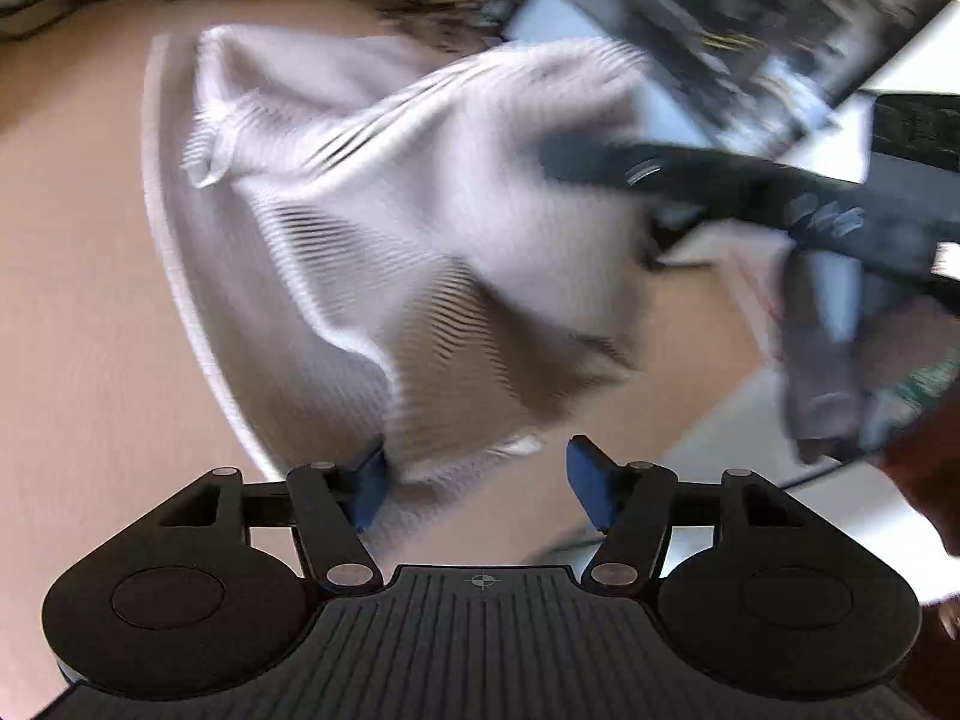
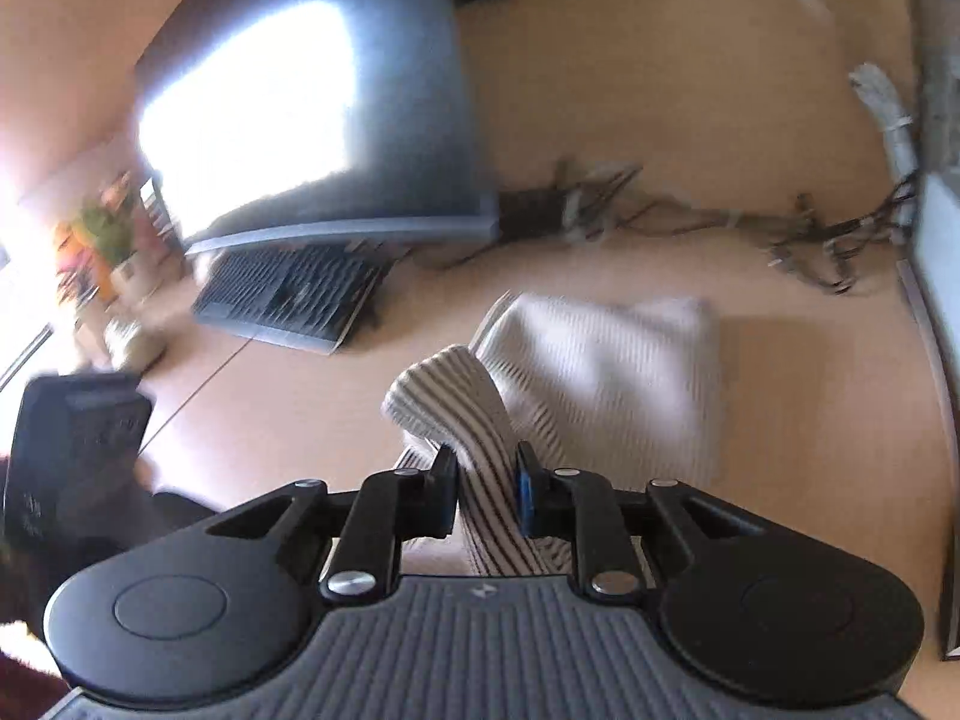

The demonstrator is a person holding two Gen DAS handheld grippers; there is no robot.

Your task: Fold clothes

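Jaws apart, left gripper (image 1: 480, 480) angled downward

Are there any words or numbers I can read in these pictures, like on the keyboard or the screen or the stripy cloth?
None can be read.
Keyboard: keys show, but their letters are too blurred.
Monitor: washed out by glare, no text visible.
Striped cloth: no label or print in view.
Left gripper body: only a small crosshair mark, no words.
Right gripper body: a tiny mark, too small to read.
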